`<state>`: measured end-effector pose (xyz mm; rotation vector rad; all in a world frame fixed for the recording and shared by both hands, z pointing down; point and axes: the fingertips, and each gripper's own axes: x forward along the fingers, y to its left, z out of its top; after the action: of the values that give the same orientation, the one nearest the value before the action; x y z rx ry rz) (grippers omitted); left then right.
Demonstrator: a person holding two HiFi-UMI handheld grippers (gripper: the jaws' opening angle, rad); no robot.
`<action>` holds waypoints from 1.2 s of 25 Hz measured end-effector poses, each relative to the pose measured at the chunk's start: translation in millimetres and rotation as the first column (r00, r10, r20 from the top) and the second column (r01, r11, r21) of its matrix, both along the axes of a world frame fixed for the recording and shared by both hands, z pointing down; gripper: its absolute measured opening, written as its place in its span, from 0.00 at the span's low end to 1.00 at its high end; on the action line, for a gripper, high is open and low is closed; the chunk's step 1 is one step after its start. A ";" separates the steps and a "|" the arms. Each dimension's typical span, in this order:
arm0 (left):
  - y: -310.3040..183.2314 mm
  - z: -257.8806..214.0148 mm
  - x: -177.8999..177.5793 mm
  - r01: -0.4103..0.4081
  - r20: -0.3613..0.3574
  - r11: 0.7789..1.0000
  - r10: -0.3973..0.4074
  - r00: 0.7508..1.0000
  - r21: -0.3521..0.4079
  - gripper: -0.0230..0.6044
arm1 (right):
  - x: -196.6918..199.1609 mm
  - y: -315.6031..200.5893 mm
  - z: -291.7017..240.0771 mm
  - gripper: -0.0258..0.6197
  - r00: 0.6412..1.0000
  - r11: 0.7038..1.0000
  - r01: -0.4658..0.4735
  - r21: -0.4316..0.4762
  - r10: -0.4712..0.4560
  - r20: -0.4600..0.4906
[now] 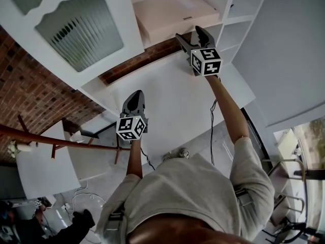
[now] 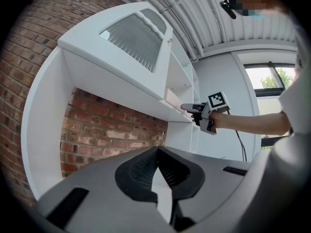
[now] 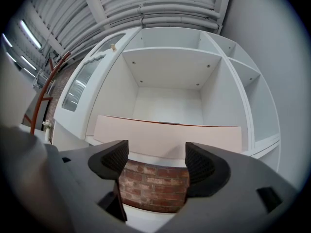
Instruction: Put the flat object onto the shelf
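Observation:
A flat pale pink box [image 1: 172, 14] lies on the white shelf [image 1: 152, 44] of the cupboard unit; in the right gripper view the box [image 3: 167, 137] spans the shelf's front just beyond the jaws. My right gripper [image 1: 190, 37] is held up just below and in front of the box, open, with nothing between its fingers [image 3: 116, 159]. My left gripper [image 1: 134, 101] hangs lower and to the left over the white counter, shut and empty. In the left gripper view, the right gripper [image 2: 192, 108] shows at the shelf's edge.
A white cabinet door with ribbed glass [image 1: 76, 19] stands left of the shelf. Brick wall [image 1: 25, 85] shows behind the unit and under the shelf. A white counter [image 1: 172, 95] lies below. A red metal frame [image 1: 51, 139] crosses the lower left. A black cable [image 1: 212, 131] trails down.

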<state>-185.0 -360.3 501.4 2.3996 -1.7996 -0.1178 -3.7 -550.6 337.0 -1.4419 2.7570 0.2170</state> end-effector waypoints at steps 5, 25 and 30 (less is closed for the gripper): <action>2.2 1.5 2.8 -0.007 0.004 1.000 0.007 1.000 -0.005 0.06 | 1.9 21.6 12.7 0.61 0.999 1.000 0.022 -0.005 -0.022 0.037; 3.7 13.2 39.8 -0.083 0.005 0.996 0.083 0.997 -0.029 0.06 | 42.5 106.5 89.5 0.10 1.000 0.998 -0.026 -0.054 0.026 0.004; 4.0 22.8 45.5 -0.090 0.003 0.995 0.090 0.996 -0.048 0.06 | 58.7 118.9 119.3 0.10 0.998 0.994 -0.064 -0.089 0.063 -0.008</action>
<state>-139.5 -356.2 524.1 2.4448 -1.6737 -0.0590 55.0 -431.7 456.2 -1.5529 2.7606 0.0995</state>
